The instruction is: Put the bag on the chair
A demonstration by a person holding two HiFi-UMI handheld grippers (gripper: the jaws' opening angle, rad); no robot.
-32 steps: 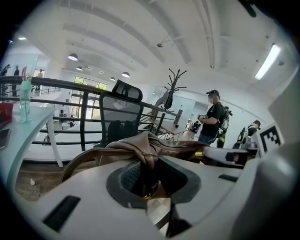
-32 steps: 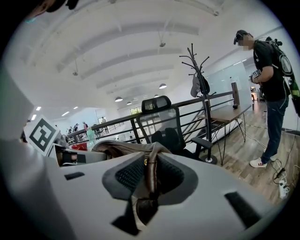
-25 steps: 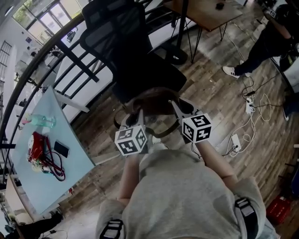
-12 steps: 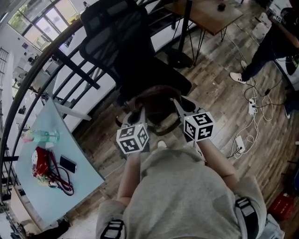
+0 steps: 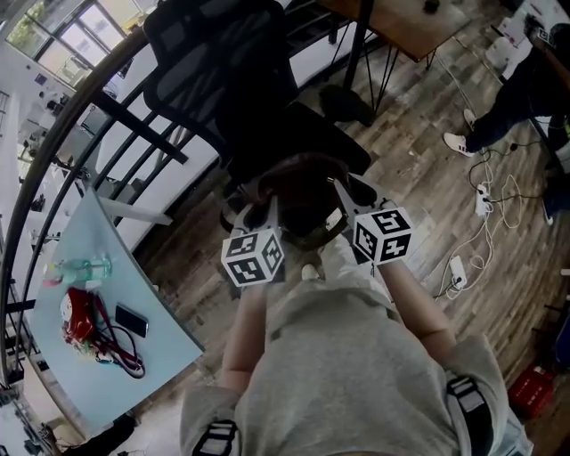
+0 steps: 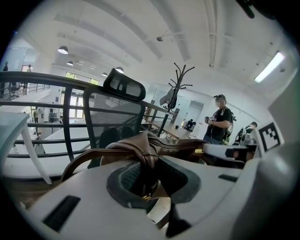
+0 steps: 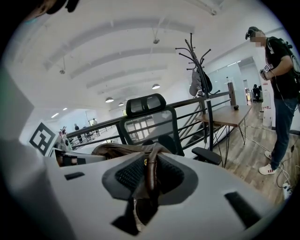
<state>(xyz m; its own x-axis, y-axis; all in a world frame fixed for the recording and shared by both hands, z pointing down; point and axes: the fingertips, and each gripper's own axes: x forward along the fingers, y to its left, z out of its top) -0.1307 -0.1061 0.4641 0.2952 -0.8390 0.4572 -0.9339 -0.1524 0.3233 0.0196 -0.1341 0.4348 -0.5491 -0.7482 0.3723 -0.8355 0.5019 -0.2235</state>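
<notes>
A brown leather bag hangs between my two grippers, just over the front of the black mesh office chair. On the bag's left side my left gripper is shut, with a gathered fold of brown leather pinched between its pads. My right gripper is shut on the bag's right side, where a brown strap runs down between its pads. The chair's backrest and headrest stand straight ahead of both grippers, and the chair shows with an armrest at its right.
A light blue table at the left holds a bottle, a red item and a phone. A black railing runs behind the chair. A wooden desk stands far right. A person stands at the right near floor cables.
The grippers and the bag have edged slightly forward toward the chair seat. Both grips are unchanged.
</notes>
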